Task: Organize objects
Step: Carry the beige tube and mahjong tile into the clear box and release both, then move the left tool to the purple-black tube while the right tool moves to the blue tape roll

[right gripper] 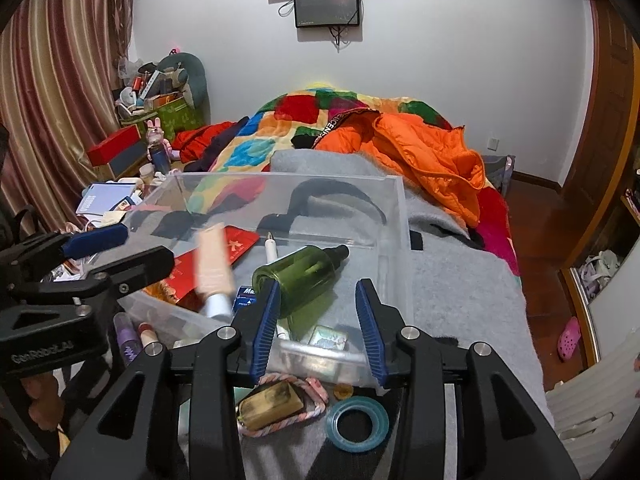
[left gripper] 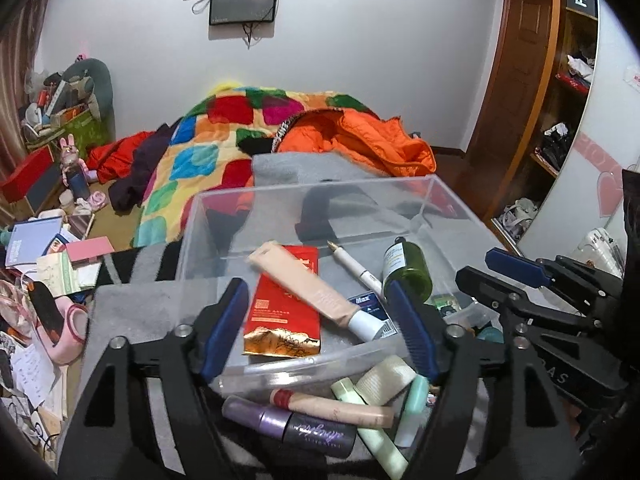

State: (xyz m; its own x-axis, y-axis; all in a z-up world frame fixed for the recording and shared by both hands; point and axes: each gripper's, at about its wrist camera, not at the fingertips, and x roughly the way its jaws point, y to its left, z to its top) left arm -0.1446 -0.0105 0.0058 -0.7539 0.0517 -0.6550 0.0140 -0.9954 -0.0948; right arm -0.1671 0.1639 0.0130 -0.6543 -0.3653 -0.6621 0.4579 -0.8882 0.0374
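Note:
A clear plastic box (left gripper: 320, 187) (right gripper: 280, 176) stands on the grey blanket. Inside lie a red packet (left gripper: 284, 304), a beige tube (left gripper: 308, 284) across it, a white pen (left gripper: 356, 269) and a green bottle (left gripper: 404, 268) (right gripper: 304, 276). My left gripper (left gripper: 318, 324) is open wide over the box's near wall, with nothing between its pads; the beige tube (right gripper: 214, 264) looks blurred in the right wrist view. My right gripper (right gripper: 318, 328) is open at the bottle's base; its left pad is next to the bottle and its right pad is apart from it.
Loose tubes (left gripper: 320, 420) lie on the blanket in front of the box, along with a blue tape ring (right gripper: 358, 424) and a gold block on a cord (right gripper: 272, 404). A colourful quilt (left gripper: 208, 148) and an orange jacket (right gripper: 424, 152) lie behind. Clutter (left gripper: 44, 272) sits at the left and shelves (left gripper: 560, 120) at the right.

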